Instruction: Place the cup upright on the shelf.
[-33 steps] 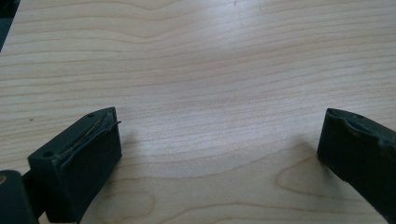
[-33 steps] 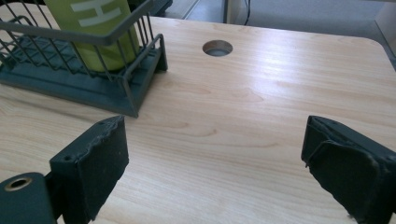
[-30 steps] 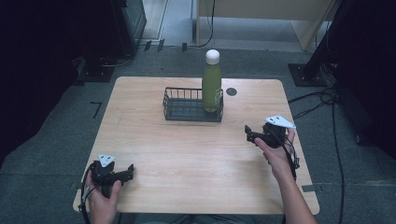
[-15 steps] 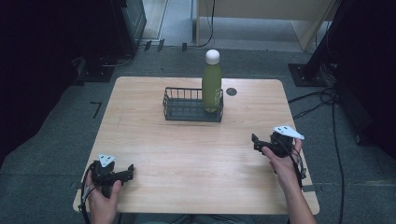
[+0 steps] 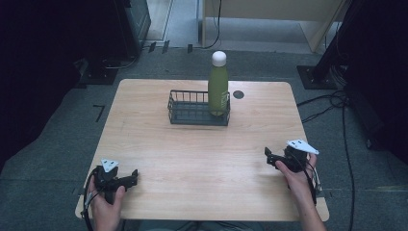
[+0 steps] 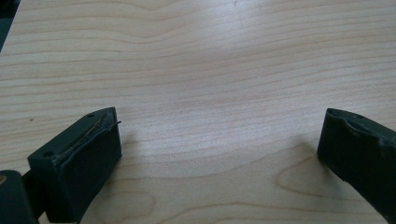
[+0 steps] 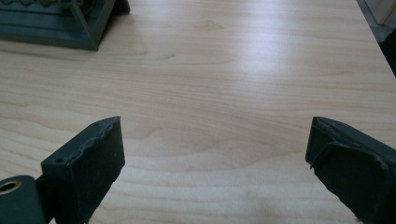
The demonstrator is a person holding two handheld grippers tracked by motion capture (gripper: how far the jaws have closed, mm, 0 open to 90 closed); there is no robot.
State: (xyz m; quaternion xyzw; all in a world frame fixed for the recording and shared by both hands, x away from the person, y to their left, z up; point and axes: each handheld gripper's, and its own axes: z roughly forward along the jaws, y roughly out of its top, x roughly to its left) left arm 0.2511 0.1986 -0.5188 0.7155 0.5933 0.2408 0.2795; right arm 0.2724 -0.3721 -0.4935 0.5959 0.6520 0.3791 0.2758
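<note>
At the near-left corner of the worktop (image 5: 159,144), the left claw (image 5: 133,177) rests low in the person's left hand (image 5: 106,202), jaws spread wide w/ nothing btwn them; the left gripper view has just bare wood grain btwn the two black pads. Moving toward centre, at the far side of the worktop, sits a dark wire basket (image 5: 192,111), and the green bottle (image 5: 218,89) w/ a white cap stands upright inside the basket's right end. Just right of it there's a small dark round spot (image 5: 238,95) on the wood. Further right, near the front-right edge, the right claw (image 5: 267,157) is held in the right hand (image 5: 298,175), also wide open & holding nothing, pointing left across the worktop; a corner of the basket (image 7: 60,23) shows at upper left in the right gripper view, well apart from the jaws.

Judging by this, the placing looks done: bottle is in the basket, both claws are free and well clear of it. Nothing obvious is left, apart from maybe parking the hands.
</note>
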